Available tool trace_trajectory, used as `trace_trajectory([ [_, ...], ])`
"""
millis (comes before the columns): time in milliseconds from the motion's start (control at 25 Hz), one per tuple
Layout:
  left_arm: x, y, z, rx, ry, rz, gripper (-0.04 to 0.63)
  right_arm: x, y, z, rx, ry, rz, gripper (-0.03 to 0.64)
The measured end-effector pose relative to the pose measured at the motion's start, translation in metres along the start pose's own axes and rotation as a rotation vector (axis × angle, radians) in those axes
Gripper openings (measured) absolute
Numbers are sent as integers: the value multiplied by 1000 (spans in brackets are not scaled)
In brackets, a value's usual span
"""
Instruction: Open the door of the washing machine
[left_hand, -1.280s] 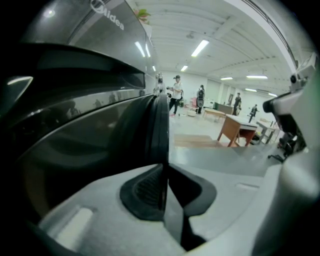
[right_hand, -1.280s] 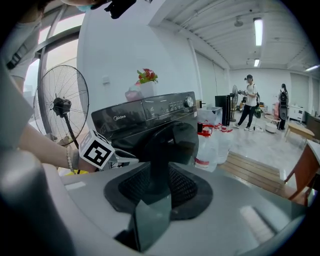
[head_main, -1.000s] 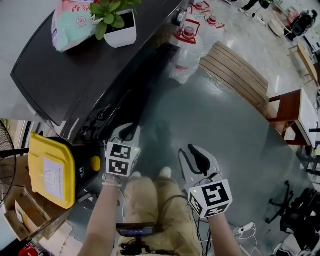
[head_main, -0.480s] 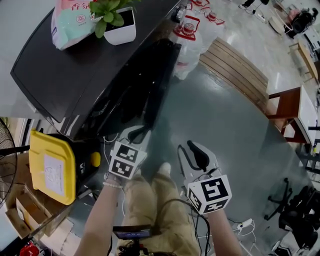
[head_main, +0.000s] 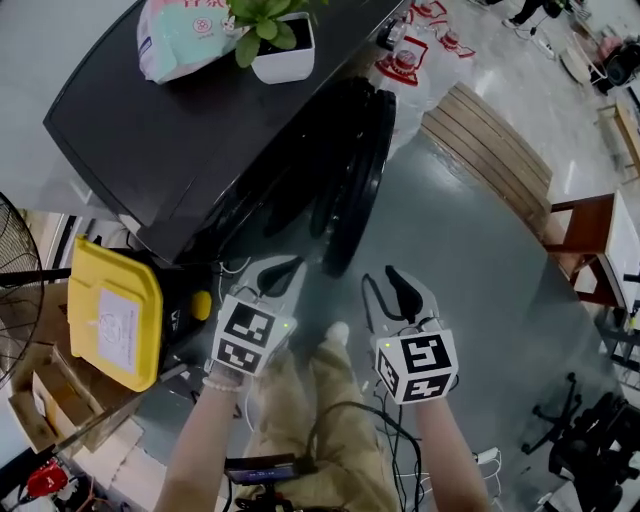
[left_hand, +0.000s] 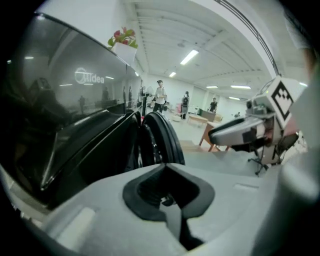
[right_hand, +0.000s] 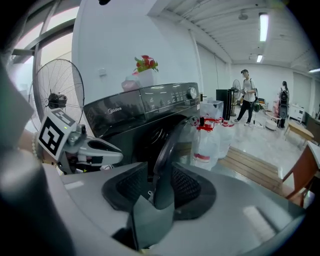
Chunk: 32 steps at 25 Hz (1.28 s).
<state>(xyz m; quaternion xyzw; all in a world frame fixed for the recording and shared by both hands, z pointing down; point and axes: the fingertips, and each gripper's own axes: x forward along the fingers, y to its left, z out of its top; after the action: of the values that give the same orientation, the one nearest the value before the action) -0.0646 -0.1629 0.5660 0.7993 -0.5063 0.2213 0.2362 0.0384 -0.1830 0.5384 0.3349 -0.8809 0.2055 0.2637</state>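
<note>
The black washing machine (head_main: 180, 130) stands at the upper left, and its round door (head_main: 355, 190) hangs partly swung out from the front. Just below the door's lower edge, my left gripper (head_main: 275, 272) is shut with nothing in it. The left gripper view shows its jaws (left_hand: 170, 200) closed and the door (left_hand: 160, 140) a little ahead. To the right of it, my right gripper (head_main: 388, 295) has its jaws opening. In the right gripper view the door's rim (right_hand: 167, 145) shows in the gap of that gripper (right_hand: 160, 192), and the pads do not press on it.
A yellow box (head_main: 110, 315) sits left of the machine. A potted plant (head_main: 280, 45) and a bag (head_main: 185, 40) rest on its top. Plastic bottles (head_main: 405, 60) and a wooden pallet (head_main: 490, 150) lie beyond the door. A fan (right_hand: 57, 100) stands at the left.
The door has swung further out from the machine. My left gripper has lifted off toward the door's lower edge and shut. The right gripper's jaws have spread wider.
</note>
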Motion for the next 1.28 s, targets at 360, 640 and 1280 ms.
trace_trajectory([
  [360, -39, -9, 15, -23, -42, 27, -7, 34, -17, -8, -62, 69, -45, 133],
  [640, -64, -11, 27, -14, -74, 57, -6, 60, -35, -22, 32, 120, -86, 133],
  [1280, -88, -20, 43, -29, -104, 84, -7, 73, -35, -37, 47, 152, -90, 124],
])
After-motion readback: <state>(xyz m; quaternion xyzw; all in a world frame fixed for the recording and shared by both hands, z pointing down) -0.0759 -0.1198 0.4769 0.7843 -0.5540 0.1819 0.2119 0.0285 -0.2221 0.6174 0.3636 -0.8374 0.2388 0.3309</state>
